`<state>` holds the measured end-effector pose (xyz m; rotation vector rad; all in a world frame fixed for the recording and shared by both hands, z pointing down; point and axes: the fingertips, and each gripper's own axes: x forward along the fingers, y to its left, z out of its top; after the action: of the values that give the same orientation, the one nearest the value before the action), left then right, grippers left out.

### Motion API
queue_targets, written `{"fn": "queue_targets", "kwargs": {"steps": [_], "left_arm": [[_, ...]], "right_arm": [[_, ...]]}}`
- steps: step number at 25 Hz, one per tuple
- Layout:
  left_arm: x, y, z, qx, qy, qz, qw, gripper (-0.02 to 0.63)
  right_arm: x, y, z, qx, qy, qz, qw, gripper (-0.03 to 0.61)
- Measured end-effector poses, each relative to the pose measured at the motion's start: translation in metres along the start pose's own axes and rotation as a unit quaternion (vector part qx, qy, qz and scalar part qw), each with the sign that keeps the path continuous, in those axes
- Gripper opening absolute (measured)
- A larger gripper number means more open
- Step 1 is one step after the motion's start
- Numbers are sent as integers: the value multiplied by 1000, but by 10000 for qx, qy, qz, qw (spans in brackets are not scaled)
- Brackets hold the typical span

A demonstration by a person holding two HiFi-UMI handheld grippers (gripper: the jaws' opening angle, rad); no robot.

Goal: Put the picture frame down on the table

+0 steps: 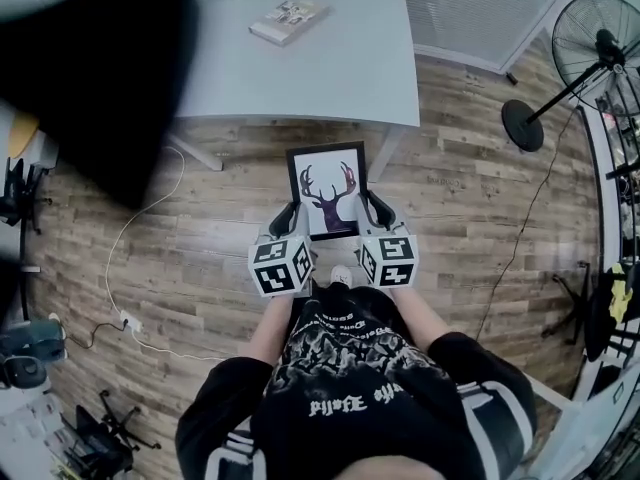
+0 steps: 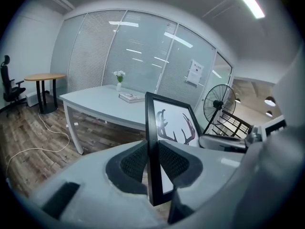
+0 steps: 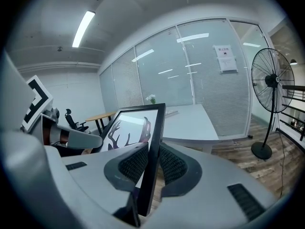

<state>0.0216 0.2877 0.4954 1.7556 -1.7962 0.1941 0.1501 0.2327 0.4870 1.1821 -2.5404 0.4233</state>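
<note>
A black picture frame (image 1: 327,190) with a deer-head print is held in the air between both grippers, over the wooden floor just short of the table's near edge. My left gripper (image 1: 290,216) is shut on the frame's left side; in the left gripper view the frame (image 2: 153,147) stands edge-on between the ribbed pads. My right gripper (image 1: 374,210) is shut on the right side, and the right gripper view shows the frame (image 3: 151,151) clamped the same way. The grey table (image 1: 330,58) lies ahead.
A book (image 1: 288,20) lies on the table top, and a small vase of white flowers (image 2: 118,79) stands further back. A standing fan (image 1: 590,53) is on the right, by a railing. A white cable (image 1: 140,258) runs over the floor at left. An office chair (image 2: 10,87) and a round table (image 2: 44,78) stand at far left.
</note>
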Motion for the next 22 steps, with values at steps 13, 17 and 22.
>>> {"fn": "queue_targets", "kwargs": {"steps": [13, 17, 22], "left_arm": [[71, 28, 27, 12, 246, -410, 9989, 83], [103, 42, 55, 197, 284, -663, 9972, 83], [143, 71, 91, 330, 375, -932, 9944, 81]], "right_arm": [[62, -18, 10, 71, 112, -531, 9985, 69], [93, -23, 29, 133, 36, -794, 9967, 69], [140, -20, 51, 194, 8, -1070, 9941, 69]]}}
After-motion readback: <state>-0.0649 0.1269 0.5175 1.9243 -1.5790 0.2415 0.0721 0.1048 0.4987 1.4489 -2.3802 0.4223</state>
